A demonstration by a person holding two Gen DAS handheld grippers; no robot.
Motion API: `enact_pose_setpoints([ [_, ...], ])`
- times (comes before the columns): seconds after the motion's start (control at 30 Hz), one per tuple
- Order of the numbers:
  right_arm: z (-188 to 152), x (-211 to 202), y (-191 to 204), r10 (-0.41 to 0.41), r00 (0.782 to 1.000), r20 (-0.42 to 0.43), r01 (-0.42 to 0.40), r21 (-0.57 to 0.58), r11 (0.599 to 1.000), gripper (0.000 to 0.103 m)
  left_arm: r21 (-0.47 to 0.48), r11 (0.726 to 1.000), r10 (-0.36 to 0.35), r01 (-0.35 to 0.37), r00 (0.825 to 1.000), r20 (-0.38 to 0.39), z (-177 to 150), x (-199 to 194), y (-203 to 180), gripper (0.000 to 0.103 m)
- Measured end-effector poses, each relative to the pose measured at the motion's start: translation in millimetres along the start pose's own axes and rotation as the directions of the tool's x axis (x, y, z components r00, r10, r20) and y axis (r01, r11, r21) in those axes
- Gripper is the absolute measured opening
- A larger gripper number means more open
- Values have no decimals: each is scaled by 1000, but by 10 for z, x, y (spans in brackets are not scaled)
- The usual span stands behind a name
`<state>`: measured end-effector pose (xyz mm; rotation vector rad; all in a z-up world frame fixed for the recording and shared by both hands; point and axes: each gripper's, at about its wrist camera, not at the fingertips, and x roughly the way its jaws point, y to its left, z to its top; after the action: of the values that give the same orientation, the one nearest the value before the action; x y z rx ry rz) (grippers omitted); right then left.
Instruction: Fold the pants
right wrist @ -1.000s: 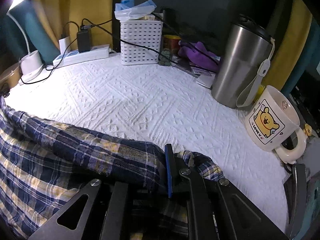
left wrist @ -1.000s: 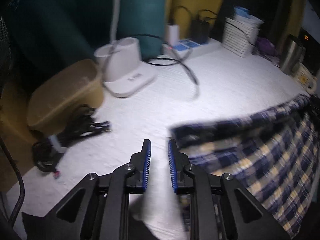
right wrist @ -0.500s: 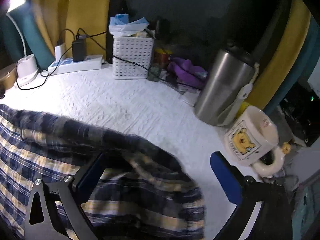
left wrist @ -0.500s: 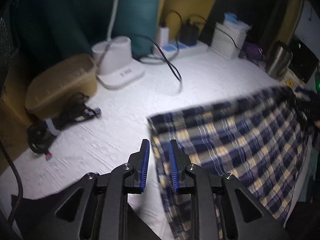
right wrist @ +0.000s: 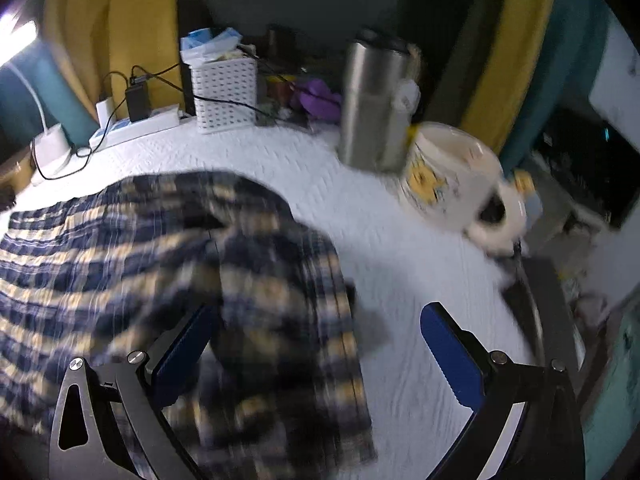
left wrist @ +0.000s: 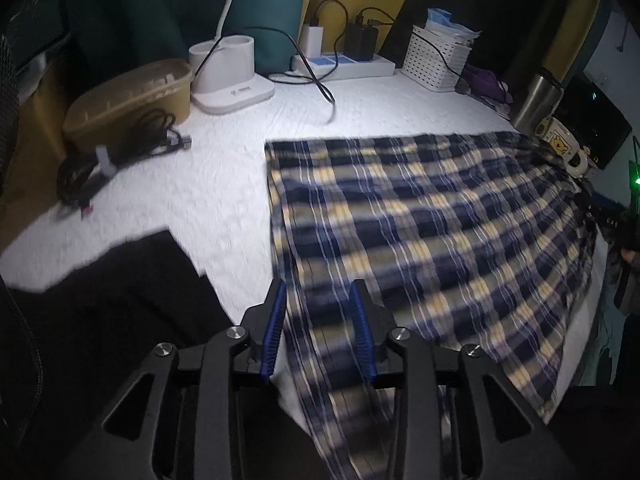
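Pants (left wrist: 420,232) in navy and yellow plaid lie spread flat on the white textured cloth (left wrist: 208,184) that covers the table. In the left wrist view, a tan box (left wrist: 132,100) and a bundle of black cable (left wrist: 116,156) sit at the far left, then a white lamp base (left wrist: 230,80), a power strip (left wrist: 344,65) and a white basket (left wrist: 438,58) along the back. The left gripper (left wrist: 318,304) hangs over the near left edge of the pants, its jaws opening, the fabric between the blue pads but not pinched. In the right wrist view, the right gripper (right wrist: 320,336) stands spread wide over the blurred edge of the pants, gripping nothing. Further right stand a steel tumbler (right wrist: 376,108) and a cream mug (right wrist: 452,180).
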<state>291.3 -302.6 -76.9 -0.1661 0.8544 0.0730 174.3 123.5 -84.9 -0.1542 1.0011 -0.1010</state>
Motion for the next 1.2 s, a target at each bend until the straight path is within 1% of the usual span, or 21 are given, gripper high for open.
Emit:
enact_pose_setpoints([
  [0.13, -255, -116, -192, 34, 999, -19, -31, 108, 994, 102, -27, 999, -24, 25, 999, 27, -216, -127, -62, 47],
  [0.17, -296, -141, -217, 42, 999, -20, -40, 121, 992, 102, -32, 999, -25, 26, 999, 28, -253, -141, -74, 47],
  [0.23, -387, -195, -269, 60, 998, -17, -57, 149, 987, 94, -38, 999, -33, 34, 999, 27, -333, -163, -103, 47],
  [0.27, -431, -205, -285, 77, 997, -22, -72, 162, 984, 92, -36, 999, -34, 35, 999, 26, -367, -168, -126, 47],
  [0.33, -511, -205, -312, 110, 994, -25, -104, 191, 976, 83, -28, 999, -28, 29, 999, 19, -443, -168, -169, 47],
  [0.47, -606, -158, -304, 173, 985, -23, -163, 231, 959, 74, -15, 1000, -14, 14, 1000, -15, -579, -116, -245, 47],
  [0.5, -602, -127, -290, 187, 982, -22, -176, 237, 955, 66, -15, 1000, -7, 7, 1000, -18, -603, -112, -252, 47],
  [0.53, -610, -81, -281, 201, 979, -23, -189, 250, 950, 62, -19, 1000, 3, -4, 1000, -20, -623, -105, -257, 47],
  [0.57, -615, -75, -275, 186, 982, -3, -180, 248, 952, 56, -24, 1000, 12, -12, 1000, -18, -635, -105, -261, 47],
  [0.6, -597, -51, -270, 178, 984, -7, -171, 246, 954, 42, -26, 999, 19, -19, 1000, -14, -641, -107, -264, 47],
  [0.63, -575, -31, -279, 180, 984, -2, -174, 246, 954, 38, -26, 999, 27, -27, 1000, -10, -646, -105, -270, 47],
  [0.67, -565, -10, -293, 195, 981, 3, -190, 250, 950, 36, -25, 999, 32, -32, 999, -8, -651, -105, -272, 47],
  [0.73, -518, 9, -304, 186, 983, 12, -183, 235, 954, 30, -35, 999, 34, -35, 999, -10, -642, -103, -295, 47],
  [0.9, -311, -29, -383, 128, 990, 50, -135, 197, 971, 28, -49, 999, 18, -17, 1000, 13, -624, -176, -342, 47],
  [0.97, -249, -27, -387, 126, 991, 49, -133, 180, 975, 28, -44, 999, 14, -13, 1000, 7, -624, -152, -364, 47],
  [1.1, -311, -29, -326, 96, 995, 27, -99, 137, 986, 28, -57, 998, 11, -12, 1000, -1, -664, -124, -392, 46],
  [1.17, -392, -20, -326, 93, 996, 7, -93, 133, 987, 33, -44, 999, 11, -11, 1000, 5, -684, -134, -432, 43],
  [1.2, -424, -7, -329, 93, 996, -8, -91, 129, 987, 37, -35, 999, 14, -14, 1000, 3, -691, -127, -449, 32],
])
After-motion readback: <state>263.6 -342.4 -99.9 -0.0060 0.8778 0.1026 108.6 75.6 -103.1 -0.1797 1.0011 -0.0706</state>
